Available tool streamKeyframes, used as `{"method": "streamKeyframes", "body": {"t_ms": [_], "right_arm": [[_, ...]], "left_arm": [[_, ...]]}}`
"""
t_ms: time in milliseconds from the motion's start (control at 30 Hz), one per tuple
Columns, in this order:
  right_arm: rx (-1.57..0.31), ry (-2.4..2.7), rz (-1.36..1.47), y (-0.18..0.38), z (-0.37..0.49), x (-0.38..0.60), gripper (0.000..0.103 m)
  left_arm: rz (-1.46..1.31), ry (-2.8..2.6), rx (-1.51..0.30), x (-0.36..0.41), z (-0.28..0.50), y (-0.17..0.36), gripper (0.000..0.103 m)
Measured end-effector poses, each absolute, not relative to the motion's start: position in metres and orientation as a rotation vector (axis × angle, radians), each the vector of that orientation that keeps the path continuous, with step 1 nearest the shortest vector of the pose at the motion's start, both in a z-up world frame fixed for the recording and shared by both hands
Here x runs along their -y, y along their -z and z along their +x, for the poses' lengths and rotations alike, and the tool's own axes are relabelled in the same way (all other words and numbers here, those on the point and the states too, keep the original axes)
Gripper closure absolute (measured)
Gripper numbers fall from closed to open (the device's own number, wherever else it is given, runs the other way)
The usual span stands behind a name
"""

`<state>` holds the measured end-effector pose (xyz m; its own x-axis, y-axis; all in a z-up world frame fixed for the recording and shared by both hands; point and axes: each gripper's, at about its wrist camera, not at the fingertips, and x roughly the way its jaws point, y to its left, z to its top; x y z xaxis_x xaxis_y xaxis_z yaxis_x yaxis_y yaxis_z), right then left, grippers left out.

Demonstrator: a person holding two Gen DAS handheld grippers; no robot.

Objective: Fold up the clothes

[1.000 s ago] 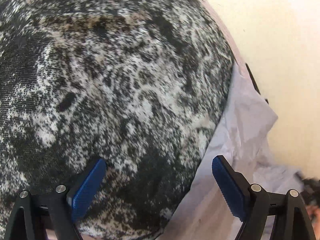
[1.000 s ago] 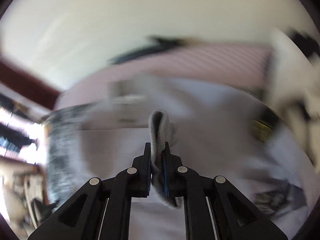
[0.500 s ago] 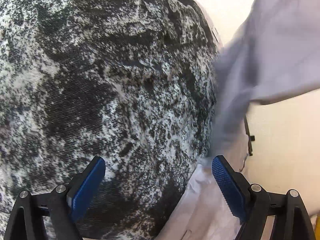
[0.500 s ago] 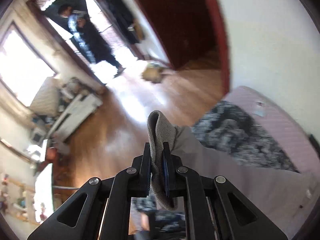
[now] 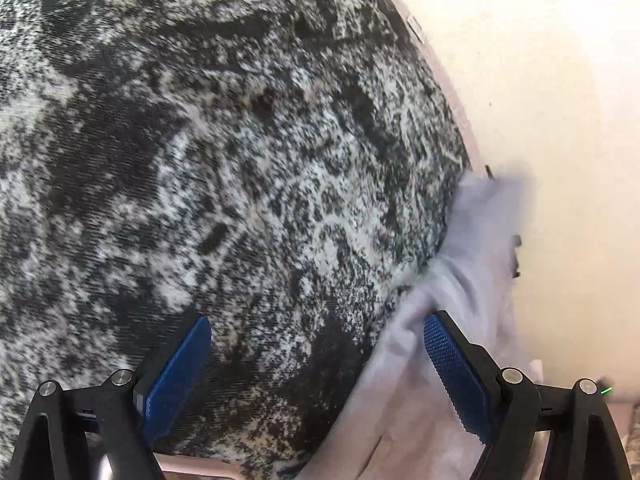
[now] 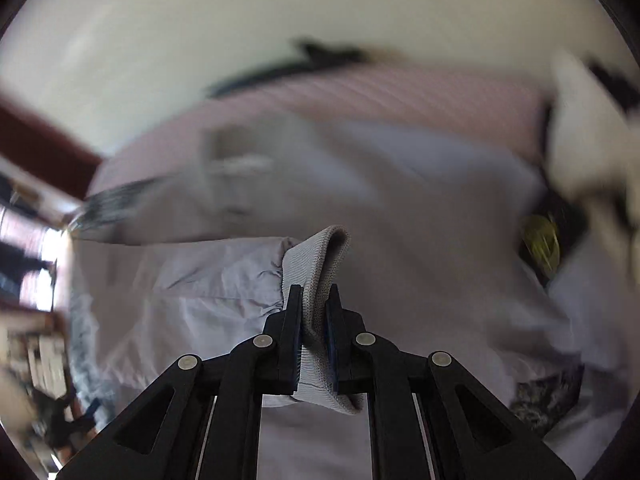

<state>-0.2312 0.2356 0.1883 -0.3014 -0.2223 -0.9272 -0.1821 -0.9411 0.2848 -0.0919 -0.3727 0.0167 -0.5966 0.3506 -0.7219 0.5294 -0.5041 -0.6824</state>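
The right hand-held gripper [image 6: 314, 316] pinches the ribbed cuff [image 6: 320, 264] of the pale grey garment [image 6: 420, 220] spread on the bed, while the left hand-held gripper [image 5: 316, 354] gapes wide and empty over a black-and-white speckled cloth [image 5: 224, 168], grey fabric at its four o'clock.

The pale grey, thin woven garment [image 6: 400, 208] lies spread across the pink surface, its ribbed knit cuff [image 6: 320, 280] raised and folded over. One crumpled edge [image 5: 472, 256] lies beside the black-and-white mottled cloth [image 5: 240, 160].
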Motion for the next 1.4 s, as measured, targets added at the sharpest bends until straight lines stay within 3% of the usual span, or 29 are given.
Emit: {"method": "streamKeyframes", "body": {"t_ms": [100,200,267,300,367,400,433,467,500,667,733,833,900,1000,1067,1233,1367,1400], "right_arm": [[0.794,2.408,1.772,-0.143,-0.222,-0.283,0.092],[0.869,2.385,1.633,-0.141,-0.219,-0.278,0.092],[0.837,2.397,1.646,-0.130,-0.224,-0.281,0.084],[0.822,2.401,1.672,-0.124,-0.224,-0.283,0.075],[0.755,2.477,1.710,-0.127,-0.222,-0.284,0.074],[0.707,2.537,1.724,-0.135,-0.220,-0.284,0.064],[0.634,2.617,1.743,-0.143,-0.217,-0.284,0.047],[0.481,2.758,1.770,-0.154,-0.209,-0.284,0.040],[0.361,2.857,1.756,-0.169,-0.203,-0.275,0.039],[0.043,2.776,1.431,-0.235,-0.198,-0.165,0.046],[-0.029,2.683,1.510,-0.219,-0.217,-0.134,0.070],[-0.162,2.636,1.808,-0.164,-0.245,-0.130,0.079],[-0.368,2.688,2.017,-0.129,-0.247,-0.158,0.077],[-0.392,2.824,2.035,-0.145,-0.240,-0.173,0.078],[-0.252,2.812,1.885,-0.174,-0.240,-0.145,0.080],[-0.255,2.630,1.292,-0.246,-0.246,0.016,0.078],[-0.453,2.502,1.297,-0.191,-0.284,0.127,0.083],[-0.503,2.448,1.350,-0.166,-0.296,0.152,0.077]], "left_arm": [[1.366,2.275,-1.441,0.360,-0.100,-0.018,0.013],[1.389,2.295,-1.380,0.348,-0.106,-0.018,0.013],[1.395,2.291,-1.372,0.348,-0.108,-0.015,0.013],[1.397,2.286,-1.374,0.349,-0.110,-0.013,0.013],[1.387,2.273,-1.399,0.352,-0.108,-0.012,0.013],[1.384,2.274,-1.399,0.353,-0.109,-0.012,0.013],[1.381,2.276,-1.396,0.354,-0.109,-0.012,0.013],[1.378,2.278,-1.394,0.354,-0.110,-0.012,0.013],[1.377,2.280,-1.390,0.355,-0.109,-0.013,0.013],[1.379,2.337,-1.366,0.353,-0.117,-0.021,0.013],[1.364,2.358,-1.336,0.351,-0.117,-0.026,0.013],[1.358,2.372,-1.353,0.352,-0.110,-0.031,0.013],[1.372,2.383,-1.382,0.353,-0.105,-0.033,0.013],[1.386,2.410,-1.382,0.357,-0.099,-0.039,0.013],[1.377,2.420,-1.370,0.361,-0.098,-0.041,0.013],[1.367,2.383,-1.417,0.374,-0.094,-0.038,0.013],[1.361,2.390,-1.408,0.374,-0.094,-0.040,0.013],[1.355,2.390,-1.409,0.374,-0.094,-0.041,0.013]]}}
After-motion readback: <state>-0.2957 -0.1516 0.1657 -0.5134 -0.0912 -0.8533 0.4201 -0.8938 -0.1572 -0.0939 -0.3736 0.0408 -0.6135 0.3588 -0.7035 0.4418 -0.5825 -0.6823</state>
